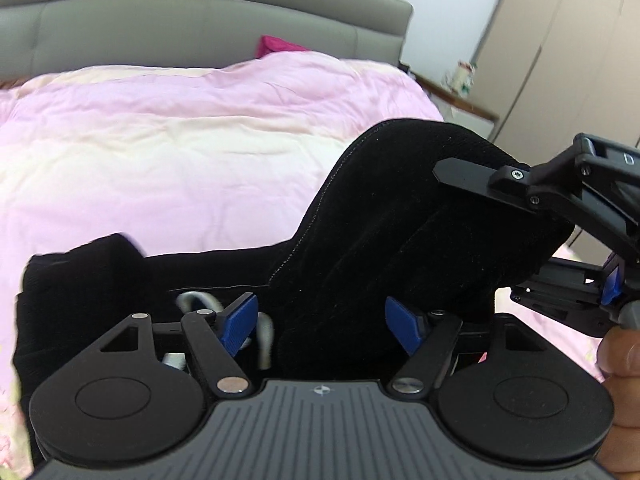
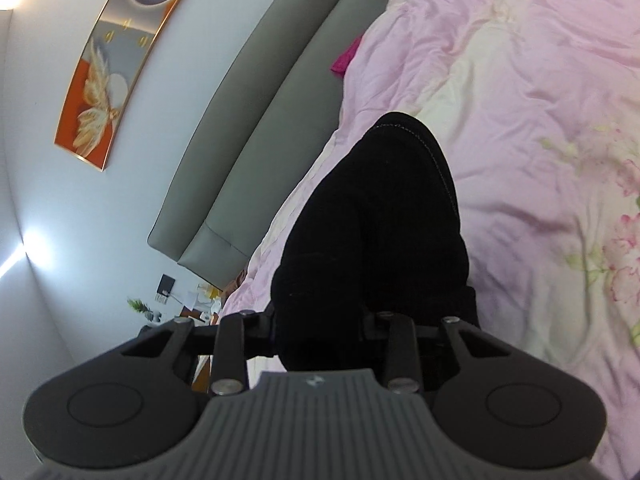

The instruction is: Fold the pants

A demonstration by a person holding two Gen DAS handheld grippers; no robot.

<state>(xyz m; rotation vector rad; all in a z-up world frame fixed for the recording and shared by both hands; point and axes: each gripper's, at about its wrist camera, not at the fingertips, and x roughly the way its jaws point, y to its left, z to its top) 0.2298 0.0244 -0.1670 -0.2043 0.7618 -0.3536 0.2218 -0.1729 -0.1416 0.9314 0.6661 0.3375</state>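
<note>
Black pants (image 1: pixel 384 216) are bunched and lifted above a pink bed. In the left wrist view my left gripper (image 1: pixel 320 322) has its blue pads (image 1: pixel 238 320) apart, with black cloth lying between them. The right gripper (image 1: pixel 520 196) comes in from the right in that view, one black finger over the raised cloth and the other under it. In the right wrist view the pants (image 2: pixel 376 224) hang forward from my right gripper (image 2: pixel 320 332); the cloth hides its fingertips, which are closed on it.
A pink floral duvet (image 1: pixel 180 140) covers the bed. A grey padded headboard (image 1: pixel 160 32) stands behind, with a magenta pillow (image 1: pixel 276 46). A nightstand (image 1: pixel 460 92) and beige wardrobe (image 1: pixel 560 60) stand at the right. A framed picture (image 2: pixel 108 72) hangs on the wall.
</note>
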